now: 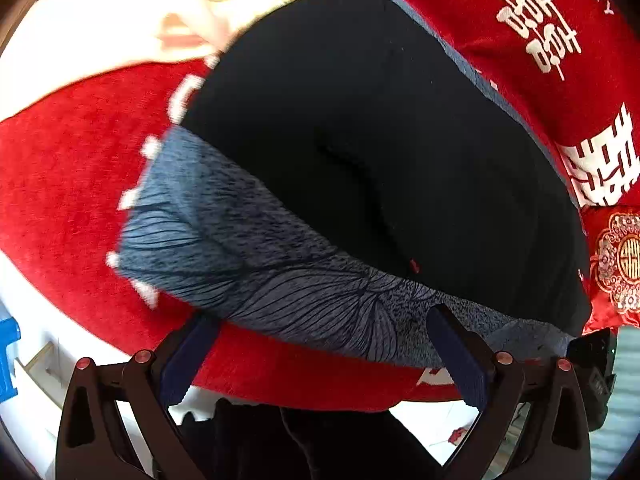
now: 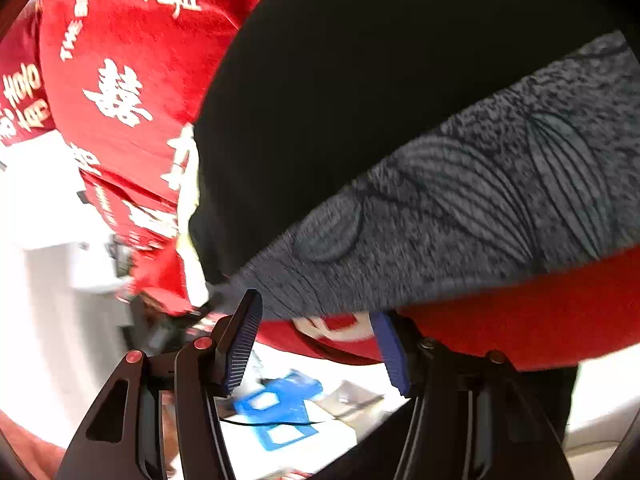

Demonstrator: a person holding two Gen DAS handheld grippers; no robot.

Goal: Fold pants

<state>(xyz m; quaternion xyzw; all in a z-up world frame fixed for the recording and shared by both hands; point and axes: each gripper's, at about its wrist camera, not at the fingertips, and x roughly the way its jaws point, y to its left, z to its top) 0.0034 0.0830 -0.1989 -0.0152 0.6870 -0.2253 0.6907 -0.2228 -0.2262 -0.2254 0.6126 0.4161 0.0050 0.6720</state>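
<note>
Soft, limp black pants point(image 1: 380, 128): take the grey patterned band point(image 1: 280, 280) at six o'clock, both grippers' jaws apart, empty

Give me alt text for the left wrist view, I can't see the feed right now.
Dark pants with a blue-grey leaf-patterned band lie on a red cloth printed with white characters. The left tool points down at the near edge of that band, fingers spread wide with nothing pinched. The picture is slightly blurred.
</note>
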